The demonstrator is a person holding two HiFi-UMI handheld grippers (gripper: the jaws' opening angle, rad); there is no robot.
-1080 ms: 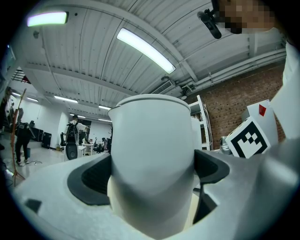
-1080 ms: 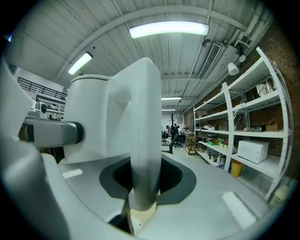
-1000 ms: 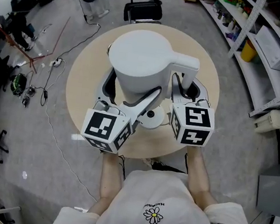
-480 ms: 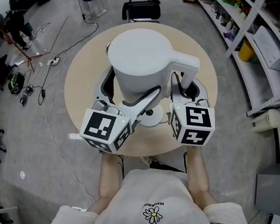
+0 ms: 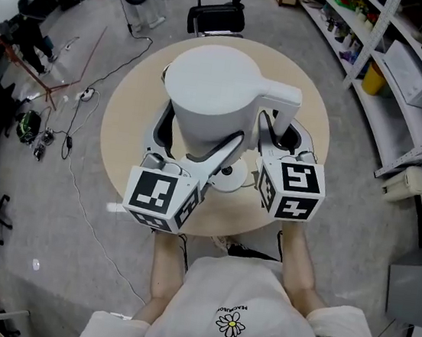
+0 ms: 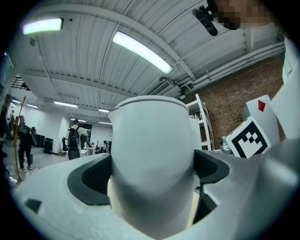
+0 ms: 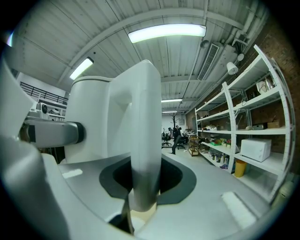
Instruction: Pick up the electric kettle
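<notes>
Progress: both grips are made. The kettle (image 5: 209, 94) sits high over the middle of the table, and its power base (image 5: 230, 178) lies bare at the kettle's 6 o'clock. I judge it lifted clear, so the pick-up looks essentially done, with only a steady hold left.
Left grip: the left gripper (image 6: 150, 174) pinches the kettle's body, with dark rubbery pads (image 6: 89, 180) pressed to its flanks at 9 and 3 o'clock.
Right grip: the right gripper (image 7: 144, 180) is clamped on the handle (image 7: 145, 136), a flat upright slab with rounded edges.
Kettle: smooth matte white plastic — a stout rounded cylinder with a flat lid; in the head view the handle juts out at 3 o'clock.
Base: a thin white disc with a dark centre contact.
Table: the table (image 5: 123, 129) is round, with a pale wood-tone top and a smooth finish.
Beyond: a black chair (image 5: 216, 14) at 12 o'clock and metal shelving (image 5: 409, 67) at 2 o'clock, on a grey floor.
</notes>
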